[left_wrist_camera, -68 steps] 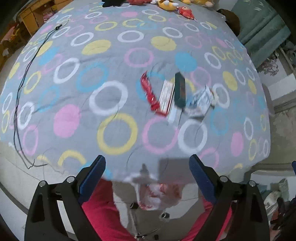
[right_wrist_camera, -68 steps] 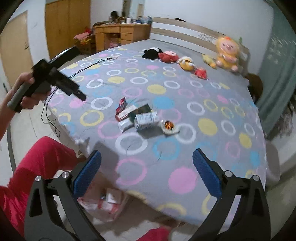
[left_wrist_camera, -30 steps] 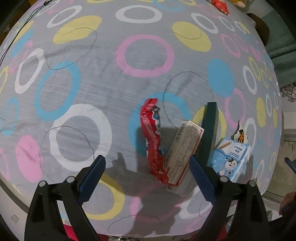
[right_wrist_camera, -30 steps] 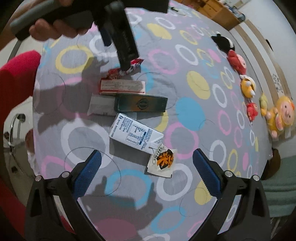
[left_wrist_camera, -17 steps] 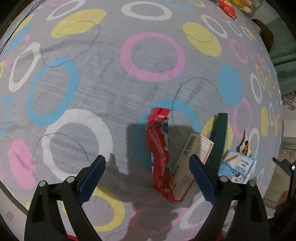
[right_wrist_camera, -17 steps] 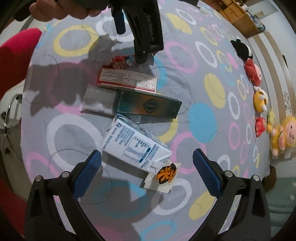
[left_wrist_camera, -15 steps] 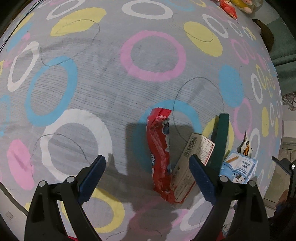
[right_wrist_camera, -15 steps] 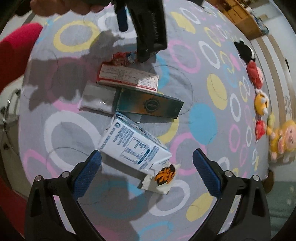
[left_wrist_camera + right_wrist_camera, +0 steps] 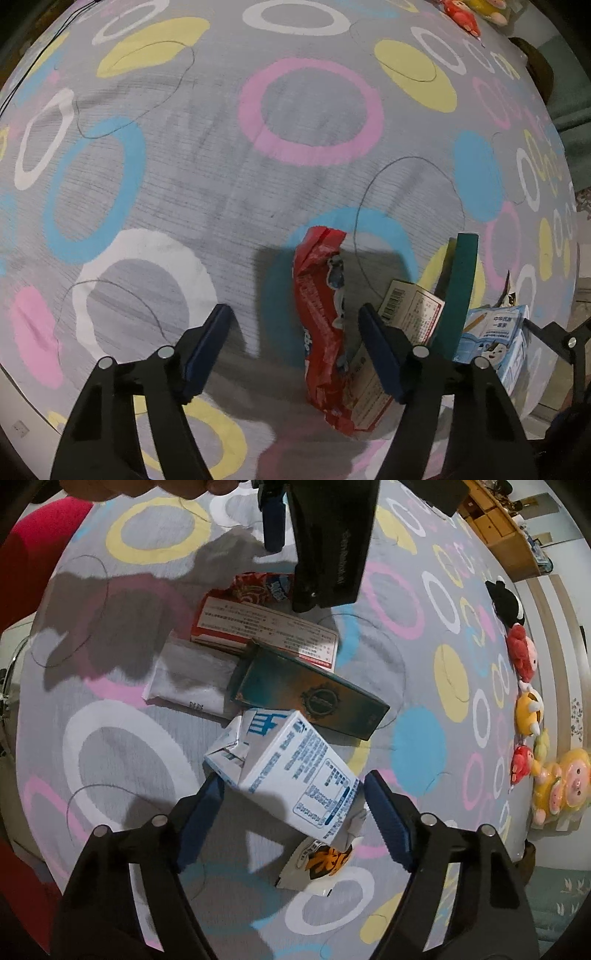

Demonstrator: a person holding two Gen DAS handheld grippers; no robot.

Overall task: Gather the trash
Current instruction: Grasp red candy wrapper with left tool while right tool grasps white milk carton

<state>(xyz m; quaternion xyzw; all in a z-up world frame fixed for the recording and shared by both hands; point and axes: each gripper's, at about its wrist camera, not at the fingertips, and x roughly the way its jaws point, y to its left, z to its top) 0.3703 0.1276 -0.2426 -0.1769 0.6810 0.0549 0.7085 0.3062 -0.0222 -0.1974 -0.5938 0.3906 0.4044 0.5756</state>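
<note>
While both grippers are hovering low over the grey bedspread (image 9: 207,206) with its coloured rings, the trash is lying in a loose cluster near the bed's edge. The left gripper (image 9: 295,332) is holding its blue-padded fingers spread wide, with nothing between the pads; the crumpled red snack wrapper (image 9: 321,332) is lying in the gap, closer to the right-hand finger, and neither pad is touching it. Just beside the wrapper, a red-and-white printed box (image 9: 410,314) is resting flat, and a long dark green box (image 9: 458,288) is lying along its far side.

The right gripper (image 9: 291,801) is also staying wide open, its fingers straddling the white-and-blue milk carton (image 9: 295,771), which is lying tilted on its side; whether the pads are touching the carton cannot be told. A small white packet with an orange print (image 9: 321,864) is sitting partly under the carton's near end. Beyond the carton, a silvery flat wrapper (image 9: 188,683) is lying beside the green box, partly tucked under it. A row of plush toys (image 9: 524,701) is sitting along the far edge of the bed.
</note>
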